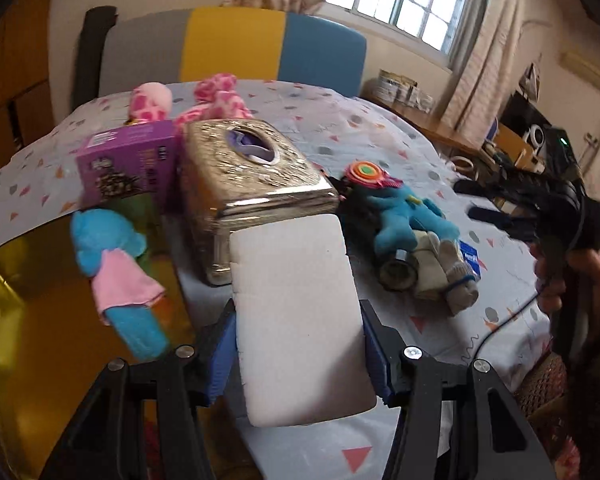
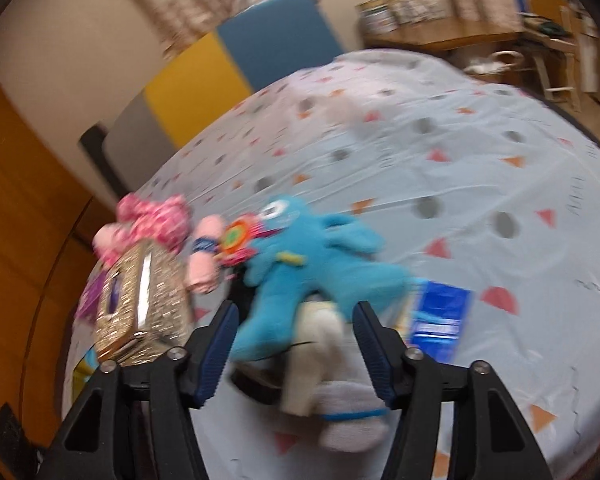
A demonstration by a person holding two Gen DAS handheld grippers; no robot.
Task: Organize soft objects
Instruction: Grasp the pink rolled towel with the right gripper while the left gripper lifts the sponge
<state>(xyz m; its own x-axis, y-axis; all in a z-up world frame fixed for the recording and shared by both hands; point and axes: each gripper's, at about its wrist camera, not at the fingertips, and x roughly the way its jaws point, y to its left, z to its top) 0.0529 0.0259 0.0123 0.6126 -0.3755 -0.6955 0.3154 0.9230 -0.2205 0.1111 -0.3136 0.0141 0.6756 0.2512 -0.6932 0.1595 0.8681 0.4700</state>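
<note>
My left gripper (image 1: 298,344) is shut on a white foam sponge (image 1: 296,312) and holds it above the bed, just in front of a golden tissue box (image 1: 252,184). A blue doll in a pink dress (image 1: 112,272) lies in a golden tray (image 1: 40,340) at the left. A blue plush monster (image 1: 404,220) lies right of the box beside white socks (image 1: 444,276). My right gripper (image 2: 294,344) is open, its jaws standing either side of the blue plush (image 2: 316,264) and the socks (image 2: 324,392). Pink spotted plush toys (image 1: 204,98) lie behind the box.
A purple carton (image 1: 128,160) stands left of the tissue box (image 2: 140,304). A blue packet (image 2: 440,320) lies right of the plush. The patterned bedsheet (image 2: 440,160) stretches far to the right. A padded headboard (image 1: 236,44) and a desk (image 1: 440,120) stand behind.
</note>
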